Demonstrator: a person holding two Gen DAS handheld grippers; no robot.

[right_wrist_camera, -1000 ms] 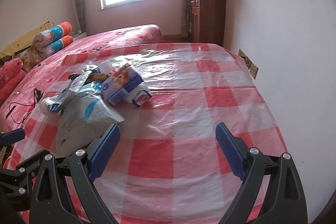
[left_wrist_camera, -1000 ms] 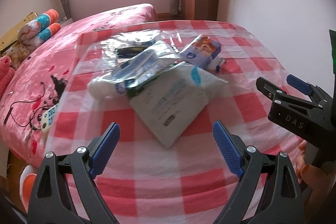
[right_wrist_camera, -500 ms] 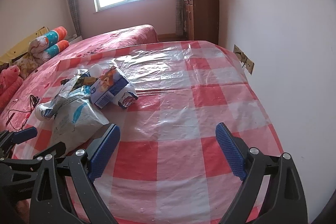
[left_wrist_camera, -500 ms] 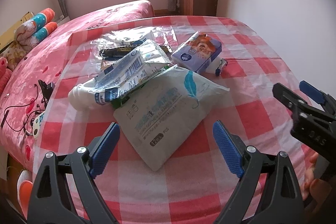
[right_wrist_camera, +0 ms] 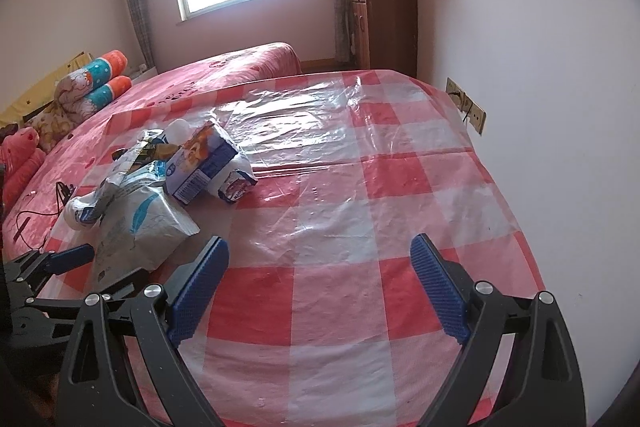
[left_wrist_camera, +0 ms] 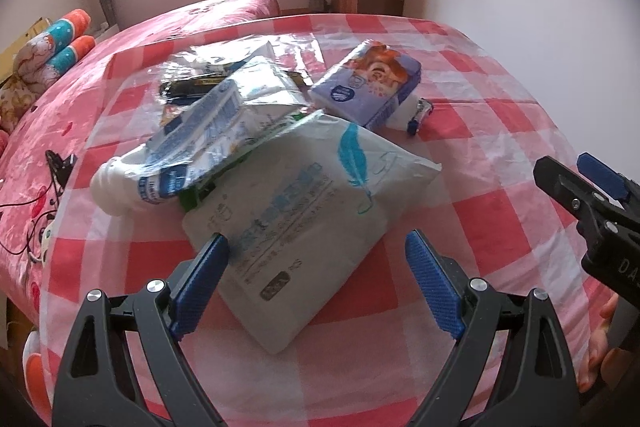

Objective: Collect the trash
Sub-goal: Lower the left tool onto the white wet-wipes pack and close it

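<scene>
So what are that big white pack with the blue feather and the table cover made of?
White pack: apparently soft matte plastic film, since it sags and creases. Table cover: seemingly clear glossy plastic sheet over red-checked cloth; it wrinkles and mirrors window light.

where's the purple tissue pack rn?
The purple tissue pack lies on the checked table, at the far right of the trash pile in the left wrist view, just beyond the white feather bag and partly over a small wrapper.
</scene>
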